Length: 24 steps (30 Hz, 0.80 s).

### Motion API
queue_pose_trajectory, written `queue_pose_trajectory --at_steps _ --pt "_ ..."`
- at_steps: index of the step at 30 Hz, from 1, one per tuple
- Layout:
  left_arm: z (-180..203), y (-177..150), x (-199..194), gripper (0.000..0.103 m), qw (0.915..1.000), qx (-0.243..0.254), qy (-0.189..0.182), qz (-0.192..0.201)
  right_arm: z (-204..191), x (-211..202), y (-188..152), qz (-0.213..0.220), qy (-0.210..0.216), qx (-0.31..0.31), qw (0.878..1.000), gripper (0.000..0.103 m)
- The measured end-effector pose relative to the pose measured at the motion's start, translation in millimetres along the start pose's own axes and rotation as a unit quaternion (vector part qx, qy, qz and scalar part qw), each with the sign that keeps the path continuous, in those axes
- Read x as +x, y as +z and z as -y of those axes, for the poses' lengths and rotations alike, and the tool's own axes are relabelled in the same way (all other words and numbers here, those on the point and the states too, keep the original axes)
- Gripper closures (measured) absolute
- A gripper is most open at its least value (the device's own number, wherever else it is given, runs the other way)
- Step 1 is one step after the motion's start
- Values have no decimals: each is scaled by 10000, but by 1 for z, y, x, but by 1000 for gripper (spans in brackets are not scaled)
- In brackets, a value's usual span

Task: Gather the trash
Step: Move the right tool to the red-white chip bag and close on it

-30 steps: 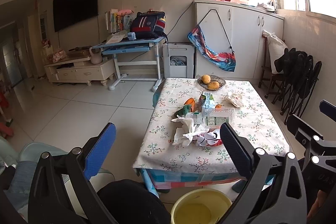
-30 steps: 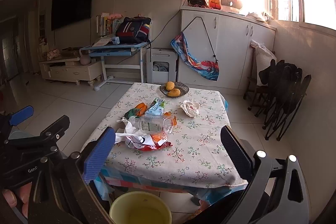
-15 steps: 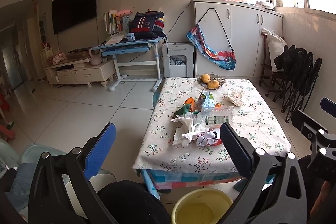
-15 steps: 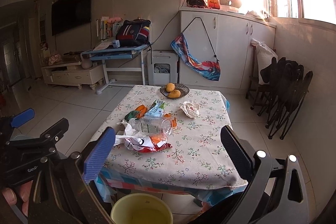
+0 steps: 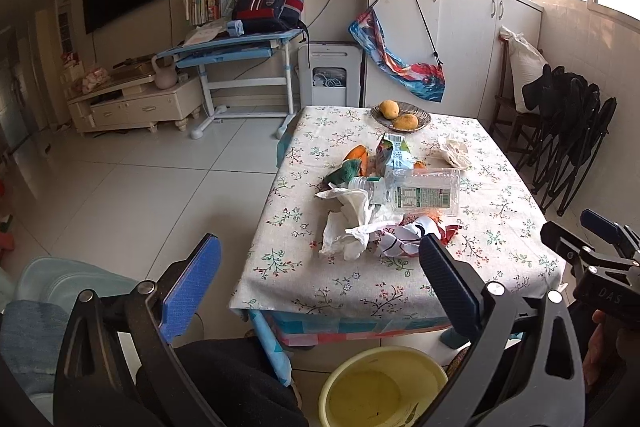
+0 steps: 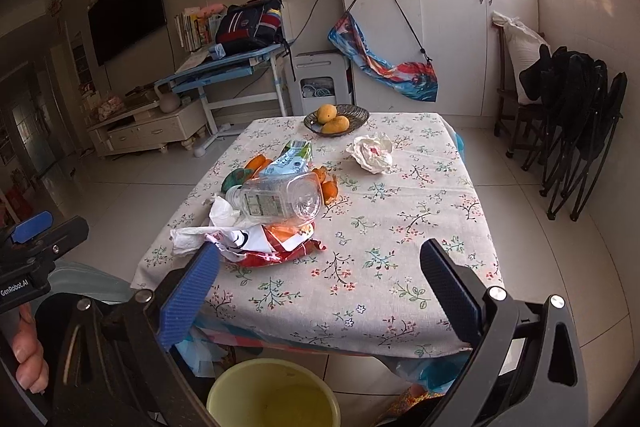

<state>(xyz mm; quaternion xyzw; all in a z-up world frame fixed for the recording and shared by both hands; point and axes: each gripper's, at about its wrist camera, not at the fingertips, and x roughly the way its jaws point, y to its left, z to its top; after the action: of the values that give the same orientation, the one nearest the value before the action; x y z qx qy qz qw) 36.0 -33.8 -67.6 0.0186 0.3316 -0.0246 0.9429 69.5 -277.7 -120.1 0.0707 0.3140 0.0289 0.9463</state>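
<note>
Both views closer; bottle [image 6: 276, 201] lies sideways.

One clear bottle [image 6: 276, 201], two mangoes [image 6: 335, 125] in one bowl [image 6: 358, 115], one yellow bucket [image 6: 272, 395], one counter [image 6: 420, 227].

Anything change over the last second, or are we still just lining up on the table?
Both views have closed in slightly on the table and tilted down. The left gripper and right gripper remain open and empty. The bottle, wrappers and yellow bucket haven't moved.
</note>
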Motion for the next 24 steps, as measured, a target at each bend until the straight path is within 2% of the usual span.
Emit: queue_pose_trajectory --at_steps 6,11,15,16,19,21,24 --pt "0 -6 34 7 9997 26 43 -245 -15 28 -12 -296 233 -381 9986 7" --pt "-3 -6 54 7 9994 -13 50 -348 -18 45 -14 -497 378 -455 9970 7" --pt "-7 -3 65 7 9993 -56 58 -373 -11 67 -17 -895 967 156 9912 8" --pt "-7 -3 67 7 9992 -82 28 -389 -8 74 -21 -1048 1125 436 9871 9" --pt "-5 -1 76 7 9990 8 -69 -443 0 98 -32 -1464 1596 1331 9672 22" --pt "0 -1 82 7 9988 157 -21 -458 1 110 -34 -1576 1701 1727 9573 25" --pt "0 0 87 7 9986 219 -35 -483 1 126 -33 -1648 1753 2220 9449 25"
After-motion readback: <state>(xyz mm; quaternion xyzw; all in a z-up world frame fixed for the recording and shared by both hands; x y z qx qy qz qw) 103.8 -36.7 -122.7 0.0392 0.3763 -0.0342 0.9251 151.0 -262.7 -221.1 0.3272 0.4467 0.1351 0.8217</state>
